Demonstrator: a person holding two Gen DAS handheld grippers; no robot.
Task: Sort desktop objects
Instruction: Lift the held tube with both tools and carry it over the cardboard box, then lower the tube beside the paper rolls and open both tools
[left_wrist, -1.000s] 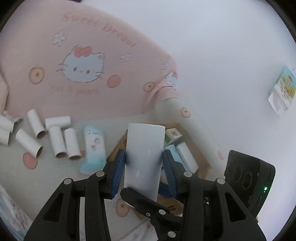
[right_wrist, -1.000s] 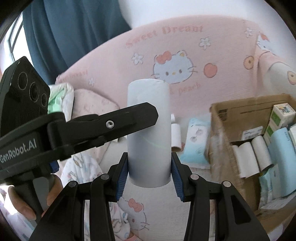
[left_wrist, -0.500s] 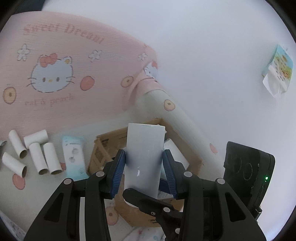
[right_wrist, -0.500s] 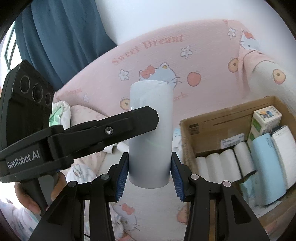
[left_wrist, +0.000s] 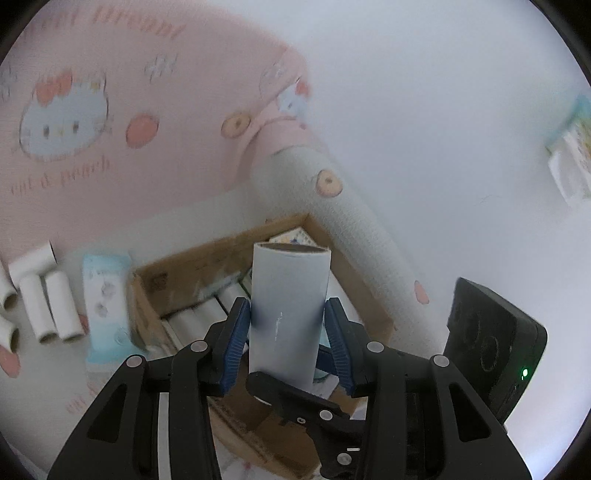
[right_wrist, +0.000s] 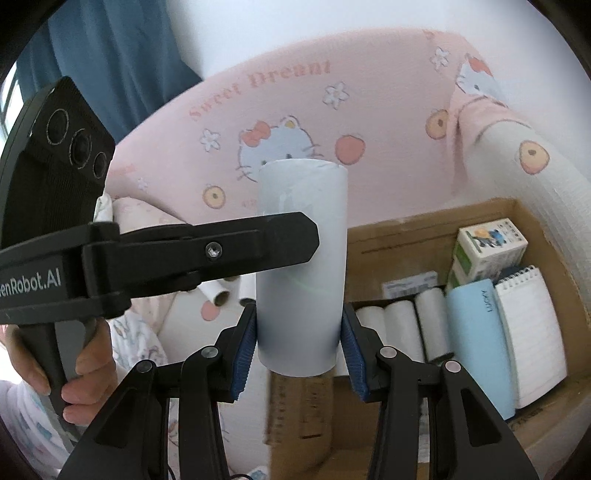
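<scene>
Pink cartoon-cat bedding (right_wrist: 295, 110) w/ "Sweet Dream" lettering backs the whole scene, white wall behind it; work surface is a printed sheet, not a real desk. Task's thing: a pale grey-white paper tube (right_wrist: 302, 266), upright, long axis running straight out along the fingers in both wrist views. Both tools hold this same tube: right gripper (right_wrist: 297, 345) has its blue pads pressed on the tube's lower end, left gripper (left_wrist: 285, 341) likewise clamped on it low down, and in the right view the left tool's black finger crosses in front of the tube mid-height. So neither arm is nearer, both are on it. Key relation: tube hangs above the near-left corner of the cardboard box (right_wrist: 424, 229), box interior lying to the right and beyond the jaws. Inside, white rolls (right_wrist: 402, 325) lie side by side in a row, w/ a light blue pack (right_wrist: 476, 343), spiral notepad (right_wrist: 532, 332) and small printed carton (right_wrist: 487, 247) further right. Judging by that, the tube prob. needs tipping flat to join the row. Outside the box, left: a blue tissue pack (left_wrist: 105, 306) and loose tubes (left_wrist: 48, 306) not yet sorted.
</scene>
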